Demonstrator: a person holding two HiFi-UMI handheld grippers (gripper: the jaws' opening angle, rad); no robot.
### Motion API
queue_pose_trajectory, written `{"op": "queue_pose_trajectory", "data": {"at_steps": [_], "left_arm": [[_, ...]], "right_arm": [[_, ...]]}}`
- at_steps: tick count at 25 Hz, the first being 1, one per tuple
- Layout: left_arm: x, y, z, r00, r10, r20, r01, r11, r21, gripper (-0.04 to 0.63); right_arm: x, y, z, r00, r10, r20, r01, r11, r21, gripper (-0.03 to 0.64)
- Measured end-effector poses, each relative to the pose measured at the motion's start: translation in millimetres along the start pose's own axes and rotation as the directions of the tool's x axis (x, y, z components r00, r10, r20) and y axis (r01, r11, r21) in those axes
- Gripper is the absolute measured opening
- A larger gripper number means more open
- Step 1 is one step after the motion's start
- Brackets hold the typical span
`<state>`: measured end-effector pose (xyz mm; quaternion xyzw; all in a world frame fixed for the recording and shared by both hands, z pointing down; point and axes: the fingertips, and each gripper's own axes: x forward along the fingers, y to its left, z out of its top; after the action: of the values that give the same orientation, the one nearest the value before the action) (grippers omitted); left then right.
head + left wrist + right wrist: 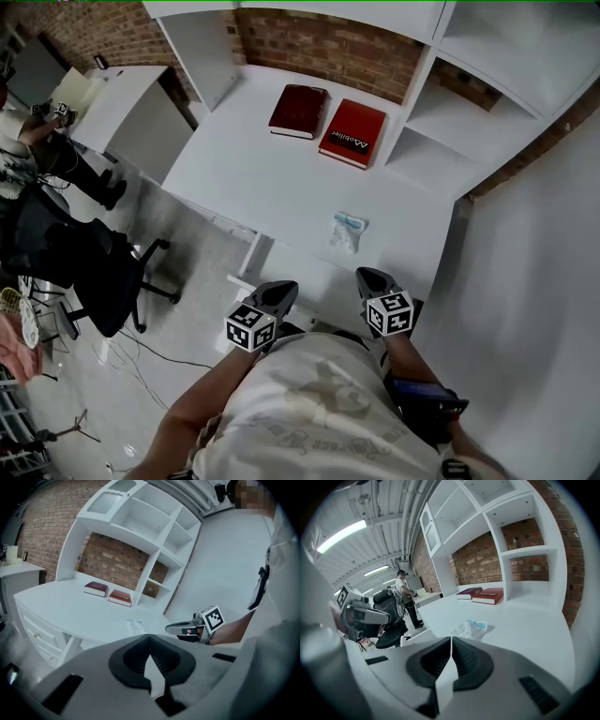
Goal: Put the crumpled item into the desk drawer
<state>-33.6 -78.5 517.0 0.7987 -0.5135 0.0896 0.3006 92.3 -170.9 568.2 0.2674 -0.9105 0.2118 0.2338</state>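
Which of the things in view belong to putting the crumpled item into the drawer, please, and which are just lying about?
For the job: crumpled item; desk drawers; left claw and right claw, both shut and empty.
Lying about: dark red book; brighter red book; office chair.

Brick wall (328, 42) ran behind white desk (253, 178). White shelf unit (441, 141) stood along desk's back and right side. Plain white wall (534, 272) at right. Floor (187, 253) was grey and glossy, with loose cables (141, 361) on it. Black office chair (94, 272) stood left of desk, white side table (122, 98) beyond. Tube lights (340, 535) were lit overhead.
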Motion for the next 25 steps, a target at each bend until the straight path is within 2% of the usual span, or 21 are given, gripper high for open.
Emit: {"op": "queue_pose_trajectory", "data": {"at_steps": [13, 14, 16, 25], "left_arm": [[8.1, 5.3, -3.7, 1.0, 0.017, -0.004, -0.017, 1.0, -0.013, 0.02], [8.1, 5.7, -3.5, 1.0, 0.018, -0.002, -0.018, 1.0, -0.015, 0.02], [7.4, 6.2, -3.2, 1.0, 0.022, 0.0, -0.022, 1.0, -0.017, 0.02], [2.2, 9.3, -5.4, 0.999, 0.053, 0.009, -0.053, 0.998, -0.024, 0.02]], "right_arm": [[20.4, -12.4, 6.6, 1.0, 0.004, -0.027, -0.005, 1.0, -0.021, 0.027], [21.4, -13.3, 6.8, 1.0, 0.003, -0.029, -0.004, 1.0, -0.025, 0.034], [23.5, -14.1, 7.9, 0.999, 0.006, -0.036, -0.007, 0.999, -0.032, 0.103], [34.6, -19.1, 14.4, 0.998, 0.031, -0.06, -0.035, 0.998, -0.061, 0.15]]}}
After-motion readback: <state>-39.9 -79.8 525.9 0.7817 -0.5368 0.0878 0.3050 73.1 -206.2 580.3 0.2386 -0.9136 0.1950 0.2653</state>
